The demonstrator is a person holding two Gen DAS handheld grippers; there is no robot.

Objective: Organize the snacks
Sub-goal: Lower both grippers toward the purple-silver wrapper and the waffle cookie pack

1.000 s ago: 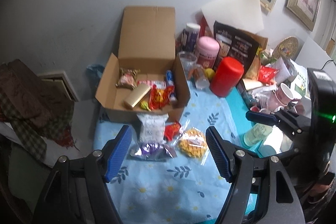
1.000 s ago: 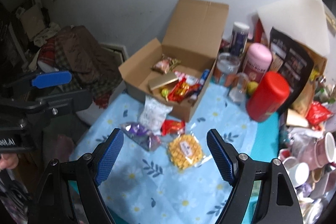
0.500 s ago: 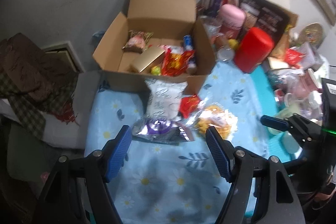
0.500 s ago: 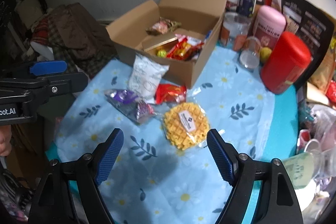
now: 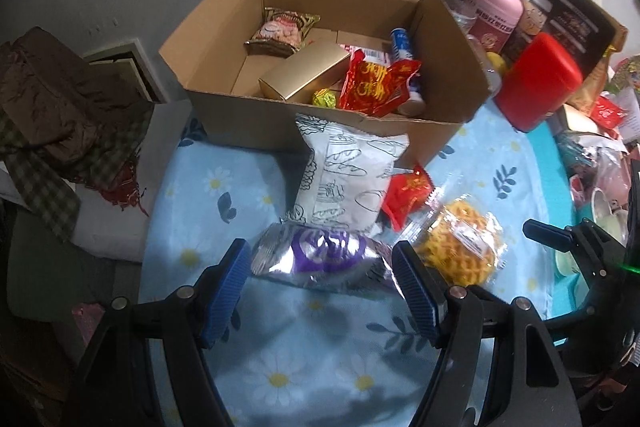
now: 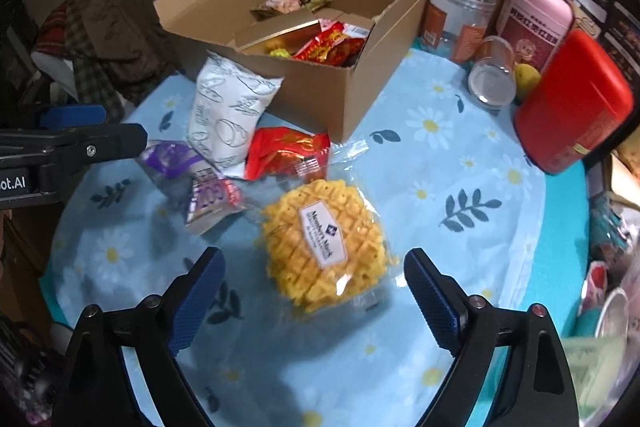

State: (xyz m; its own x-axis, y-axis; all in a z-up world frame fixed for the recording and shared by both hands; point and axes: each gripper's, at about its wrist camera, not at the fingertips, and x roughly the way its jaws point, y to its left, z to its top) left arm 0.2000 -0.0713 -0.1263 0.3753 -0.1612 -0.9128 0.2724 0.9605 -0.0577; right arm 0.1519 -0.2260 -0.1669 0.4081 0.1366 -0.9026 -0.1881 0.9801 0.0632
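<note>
An open cardboard box (image 5: 248,115) (image 6: 320,95) holds several snacks on a blue daisy cloth (image 5: 312,367). In front of it lie a white bread packet (image 5: 348,179) (image 6: 228,111), a small red packet (image 5: 408,195) (image 6: 284,151), a silver-purple packet (image 5: 320,255) (image 6: 188,179) and a yellow waffle snack in clear wrap (image 5: 460,247) (image 6: 324,239). My left gripper (image 5: 320,287) is open, its fingers either side of the silver-purple packet's near edge, not pressing it. My right gripper (image 6: 316,299) hangs just above the waffle snack with its jaws opening and nothing gripped.
A red canister (image 5: 536,83) (image 6: 572,103), a pink tin (image 6: 532,19), jars and bags crowd the right and back. Cups (image 5: 608,195) stand at the far right edge. Brown checked cloth (image 5: 60,115) is piled beyond the table's left edge.
Both grippers have dropped toward the table and tilted downward, so the snacks loom larger. The left one now straddles the purple packet; the right one's jaws have widened over the waffle snack.
</note>
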